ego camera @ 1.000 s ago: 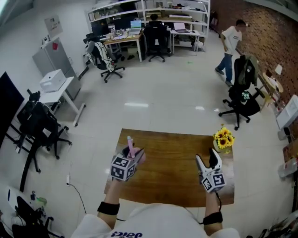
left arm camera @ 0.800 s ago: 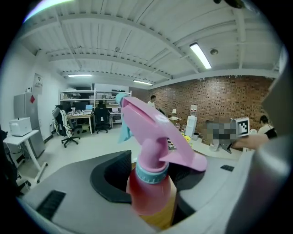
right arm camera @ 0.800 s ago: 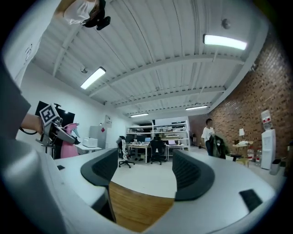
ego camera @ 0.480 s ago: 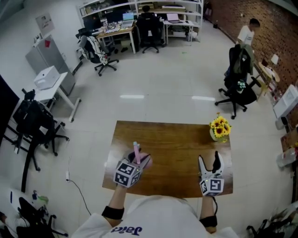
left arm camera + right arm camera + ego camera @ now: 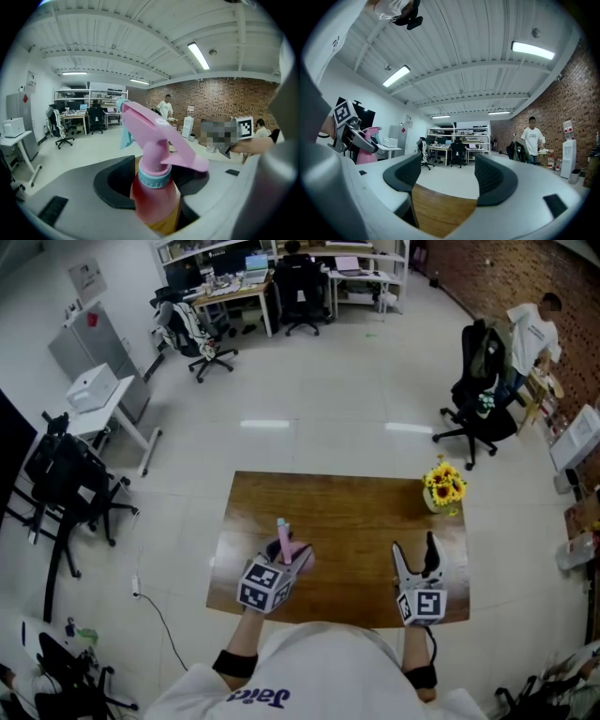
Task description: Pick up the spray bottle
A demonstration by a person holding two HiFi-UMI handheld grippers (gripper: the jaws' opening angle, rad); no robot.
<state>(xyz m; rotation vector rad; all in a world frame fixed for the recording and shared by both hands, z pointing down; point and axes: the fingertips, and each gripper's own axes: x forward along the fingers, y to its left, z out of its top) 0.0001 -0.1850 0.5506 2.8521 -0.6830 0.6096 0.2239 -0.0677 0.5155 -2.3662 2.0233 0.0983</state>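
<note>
The spray bottle (image 5: 154, 187) has a pink trigger head, a light blue collar and a reddish body. My left gripper (image 5: 289, 559) is shut on its body just below the collar and holds it upright above the wooden table (image 5: 347, 512), near the table's front left. The spray bottle (image 5: 283, 538) shows as a pink tip rising from the jaws in the head view. In the right gripper view the spray bottle (image 5: 367, 145) appears at the far left. My right gripper (image 5: 419, 554) hovers over the table's front right, open, with nothing between its pads (image 5: 496, 180).
A small vase of yellow sunflowers (image 5: 444, 486) stands at the table's back right corner. Office chairs (image 5: 478, 418), desks and shelves (image 5: 281, 268) ring the room, and a person (image 5: 530, 334) stands at the far right by the brick wall.
The left gripper has carried the spray bottle rightward and nearer to me over the table. The right gripper drifted slightly. The person at the back right has walked further right.
</note>
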